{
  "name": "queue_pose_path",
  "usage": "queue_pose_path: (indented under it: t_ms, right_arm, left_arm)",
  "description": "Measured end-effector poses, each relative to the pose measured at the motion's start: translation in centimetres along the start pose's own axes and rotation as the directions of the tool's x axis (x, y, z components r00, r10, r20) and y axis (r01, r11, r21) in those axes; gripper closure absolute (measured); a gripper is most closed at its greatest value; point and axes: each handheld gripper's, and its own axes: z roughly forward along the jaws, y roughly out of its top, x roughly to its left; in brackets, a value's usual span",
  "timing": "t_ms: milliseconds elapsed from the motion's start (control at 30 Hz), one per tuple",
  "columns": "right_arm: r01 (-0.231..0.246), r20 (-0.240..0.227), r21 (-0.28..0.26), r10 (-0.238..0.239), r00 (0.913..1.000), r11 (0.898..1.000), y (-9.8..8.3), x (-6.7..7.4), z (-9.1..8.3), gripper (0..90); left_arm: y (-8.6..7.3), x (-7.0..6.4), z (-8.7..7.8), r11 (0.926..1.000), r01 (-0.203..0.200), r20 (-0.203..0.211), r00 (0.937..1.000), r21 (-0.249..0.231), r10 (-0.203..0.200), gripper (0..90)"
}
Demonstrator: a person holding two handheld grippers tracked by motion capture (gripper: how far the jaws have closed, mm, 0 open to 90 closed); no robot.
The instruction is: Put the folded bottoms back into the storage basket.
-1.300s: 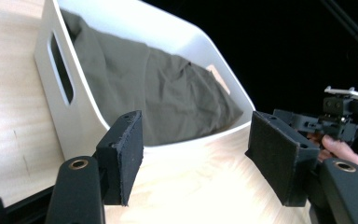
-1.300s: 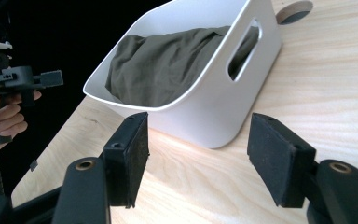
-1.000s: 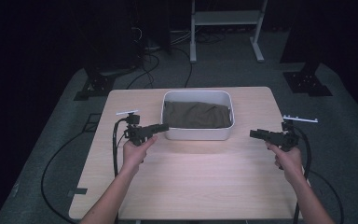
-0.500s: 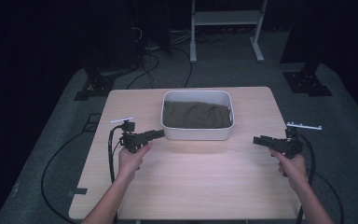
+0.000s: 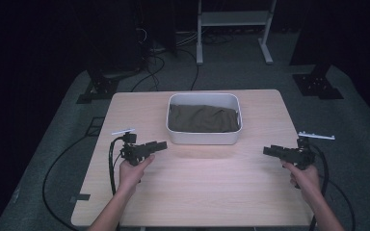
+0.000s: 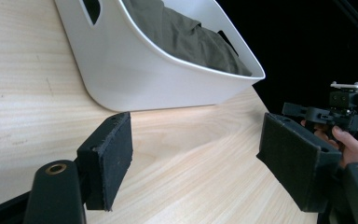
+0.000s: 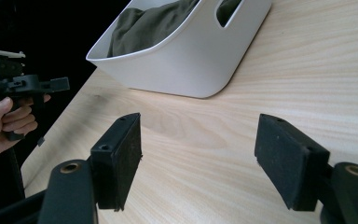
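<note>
While both jaws have just been widening, left gripper [image 5: 163,144] and right gripper [image 5: 266,150] gape — nothing between.

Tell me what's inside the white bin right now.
The white bin holds a crumpled olive-green cloth that covers its floor. Anything under the cloth is hidden, so I can't say whether something lies beneath.

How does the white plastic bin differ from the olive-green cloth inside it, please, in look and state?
The white plastic bin is rigid, smooth and glossy, while the olive-green cloth is soft, matte and creased. The bin stands upright on the light wooden table with cut-out handles in its end walls; the cloth lies crumpled in a loose heap, below the rim. The bin is bright, the cloth dark. Both sit at the table's middle, apart from either gripper.
</note>
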Motion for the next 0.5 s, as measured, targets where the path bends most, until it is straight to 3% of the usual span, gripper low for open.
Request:
queue_pose_path:
  t_ms: [500]
  right_arm:
    - [-0.004,0.002,0.008,0.004,1.0000,1.000,-1.9,-0.6,-1.2,28.5]
  left_arm:
    - [-1.7,0.7,-1.2,0.9999,0.014,-0.002,0.9999,0.007,-0.014,20.6]
